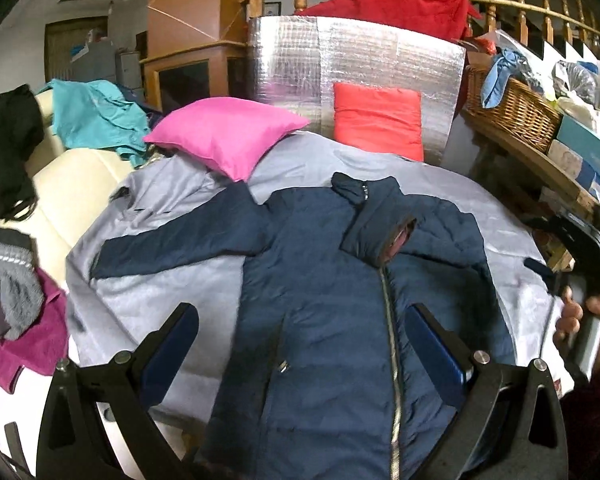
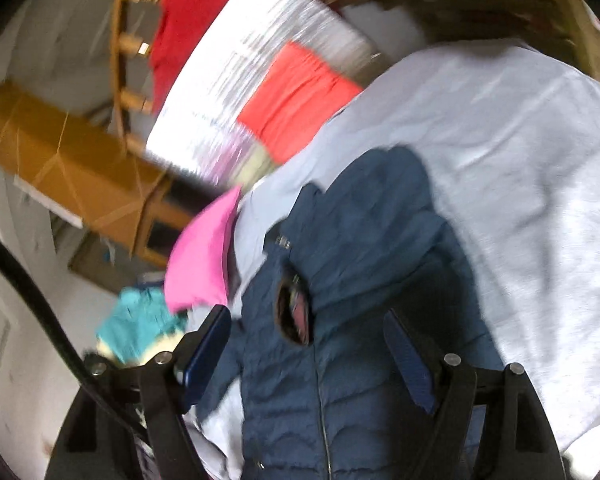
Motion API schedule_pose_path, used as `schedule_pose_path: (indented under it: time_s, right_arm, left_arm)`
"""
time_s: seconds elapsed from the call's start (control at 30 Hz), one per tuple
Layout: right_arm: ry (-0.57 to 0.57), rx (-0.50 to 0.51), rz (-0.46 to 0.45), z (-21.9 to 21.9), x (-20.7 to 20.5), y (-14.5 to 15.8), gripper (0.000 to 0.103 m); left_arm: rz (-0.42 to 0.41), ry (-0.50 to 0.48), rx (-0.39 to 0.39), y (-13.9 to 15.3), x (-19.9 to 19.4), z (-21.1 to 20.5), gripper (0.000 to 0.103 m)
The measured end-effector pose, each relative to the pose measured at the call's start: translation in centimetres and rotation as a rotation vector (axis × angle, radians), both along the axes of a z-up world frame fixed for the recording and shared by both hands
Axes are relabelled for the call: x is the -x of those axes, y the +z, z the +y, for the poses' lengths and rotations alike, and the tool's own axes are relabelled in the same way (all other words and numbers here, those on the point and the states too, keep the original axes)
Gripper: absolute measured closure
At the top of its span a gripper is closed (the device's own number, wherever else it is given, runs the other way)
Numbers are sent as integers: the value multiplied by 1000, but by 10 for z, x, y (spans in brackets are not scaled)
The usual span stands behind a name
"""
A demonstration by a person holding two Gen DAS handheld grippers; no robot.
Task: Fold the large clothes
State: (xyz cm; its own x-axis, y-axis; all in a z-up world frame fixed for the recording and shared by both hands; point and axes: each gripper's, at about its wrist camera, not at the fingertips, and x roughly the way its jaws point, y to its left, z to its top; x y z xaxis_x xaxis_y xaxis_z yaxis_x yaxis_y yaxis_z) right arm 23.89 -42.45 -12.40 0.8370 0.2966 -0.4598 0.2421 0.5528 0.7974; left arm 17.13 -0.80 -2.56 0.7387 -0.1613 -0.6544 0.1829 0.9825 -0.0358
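A dark blue padded jacket (image 1: 324,292) is spread flat, front side up, on a grey sheet (image 1: 168,288) that covers the bed. Its zipper (image 1: 392,344) is closed, and the collar is folded down at the far end. One sleeve (image 1: 180,246) is stretched out to the left over the sheet.

The left tongs (image 1: 300,344) are seen spread wide, with nothing between them. They are held above the lower body of the jacket, and the zipper line runs between the two fingers, nearer to the right one. No contact with the cloth can be seen.

The right tongs (image 2: 308,356) are also spread open and empty. In the right wrist view, which is blurred and tilted, they are held over the chest part of the jacket (image 2: 340,280), just under the collar opening. In the left wrist view the same tool (image 1: 572,256) is seen at the right edge, held in a hand (image 1: 588,320) beside the jacket.

A pink pillow (image 1: 228,136) and a red pillow (image 1: 380,120) are placed behind the jacket, apart from it.
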Motion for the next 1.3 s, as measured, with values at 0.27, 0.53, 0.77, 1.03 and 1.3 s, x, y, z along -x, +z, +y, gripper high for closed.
schedule_pose_path:
  time_s: [0.27,0.53,0.77,1.03,1.3]
  right_arm:
    - [-84,-115,3,-59,-13,-52,21]
    - [-101,-122,70,-88,-73,-85,26]
    - [-88,27,164,-87,-122,-98,33]
    - [-69,55,232,-71,-145,-113,42]
    - [-81,54,229,-61,-146,-113,42]
  left_arm:
    - [12,-102,-56,-52,-77,-86,1]
    - [-63,-220,-147,-103,-127,-144,1]
    - [-35,-210,-143,-139,-173,-163,1]
    - [25,-125,-130,-156,-213,-161,3]
    - [108,-166,-2,-162,-232,-135,87]
